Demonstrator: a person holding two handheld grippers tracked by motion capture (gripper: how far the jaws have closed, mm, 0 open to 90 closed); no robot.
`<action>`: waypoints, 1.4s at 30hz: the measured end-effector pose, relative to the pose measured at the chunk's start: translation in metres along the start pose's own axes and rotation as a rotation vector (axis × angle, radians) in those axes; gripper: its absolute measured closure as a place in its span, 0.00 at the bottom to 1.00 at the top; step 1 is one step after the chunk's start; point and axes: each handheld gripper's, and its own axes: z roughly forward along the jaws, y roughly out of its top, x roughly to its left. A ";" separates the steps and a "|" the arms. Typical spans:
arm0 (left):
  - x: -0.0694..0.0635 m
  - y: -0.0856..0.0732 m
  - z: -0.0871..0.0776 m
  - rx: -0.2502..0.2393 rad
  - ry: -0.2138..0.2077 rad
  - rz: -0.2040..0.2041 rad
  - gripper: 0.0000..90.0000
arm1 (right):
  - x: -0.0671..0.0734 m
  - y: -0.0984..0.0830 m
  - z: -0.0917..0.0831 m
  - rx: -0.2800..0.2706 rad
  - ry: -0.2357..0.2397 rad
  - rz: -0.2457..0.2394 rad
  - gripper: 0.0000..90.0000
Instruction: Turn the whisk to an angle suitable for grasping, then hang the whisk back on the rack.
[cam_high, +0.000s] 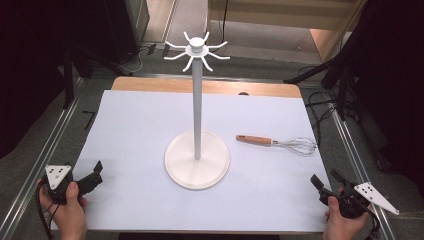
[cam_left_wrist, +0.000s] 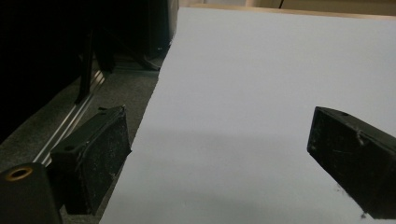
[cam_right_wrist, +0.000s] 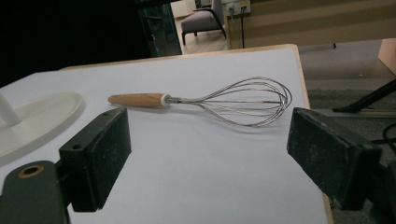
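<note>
A wire whisk (cam_high: 280, 143) with a wooden handle lies on the white table sheet (cam_high: 135, 130), right of a white hook stand (cam_high: 197, 95) with a round base and curved hooks on top. In the right gripper view the whisk (cam_right_wrist: 205, 101) lies flat a little beyond my open jaws, handle to the left. My right gripper (cam_high: 325, 181) rests at the sheet's front right corner, open and empty. At the front left edge my left gripper (cam_high: 95, 172) is held by a hand, its jaws wide apart over bare sheet (cam_left_wrist: 243, 93).
The stand's round base (cam_right_wrist: 37, 119) lies at the left in the right gripper view. Metal rails (cam_high: 45, 150) run along both sides of the table. Dark stands and cables (cam_high: 330, 95) crowd the floor at the right and back.
</note>
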 end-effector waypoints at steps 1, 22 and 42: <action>0.000 0.000 0.000 0.000 0.000 0.000 0.07 | 0.001 0.001 0.001 0.014 0.001 -0.014 0.15; -0.003 -0.001 -0.001 -0.007 -0.004 0.029 0.08 | 0.056 0.060 0.072 0.461 0.175 -0.453 0.92; -0.003 0.000 0.000 0.000 0.000 0.031 0.08 | 0.105 0.077 0.162 0.641 0.259 -0.617 1.00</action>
